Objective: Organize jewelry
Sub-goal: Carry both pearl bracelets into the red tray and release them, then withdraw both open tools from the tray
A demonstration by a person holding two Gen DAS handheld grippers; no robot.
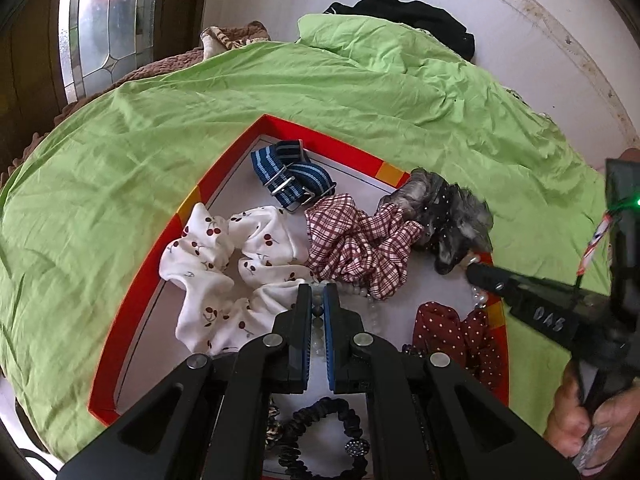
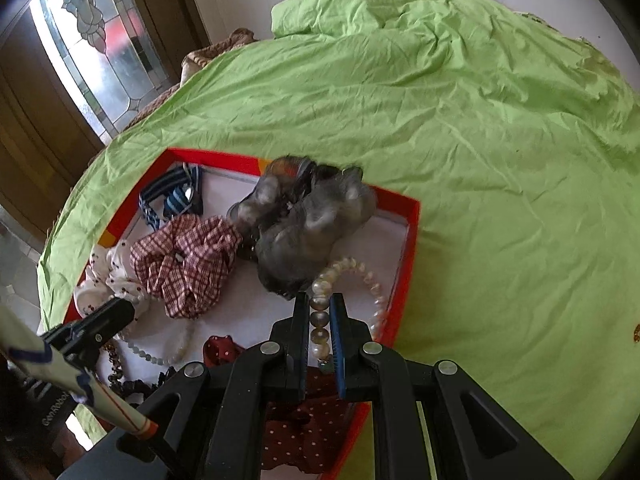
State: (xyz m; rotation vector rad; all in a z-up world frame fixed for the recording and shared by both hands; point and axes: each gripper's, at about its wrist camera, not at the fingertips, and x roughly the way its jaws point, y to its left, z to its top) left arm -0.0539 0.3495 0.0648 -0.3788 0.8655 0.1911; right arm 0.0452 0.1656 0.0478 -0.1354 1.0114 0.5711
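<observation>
Both grippers' fingers clamp beads: left gripper (image 1: 318, 300) pale strand (image 1: 318, 334), right gripper (image 2: 320, 312) pearls (image 2: 320, 320) (in tray).

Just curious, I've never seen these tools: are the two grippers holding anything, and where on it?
Yes. The right gripper pinches a pearl bracelet by its beads. The left gripper pinches a pale bead strand along its length.
</observation>
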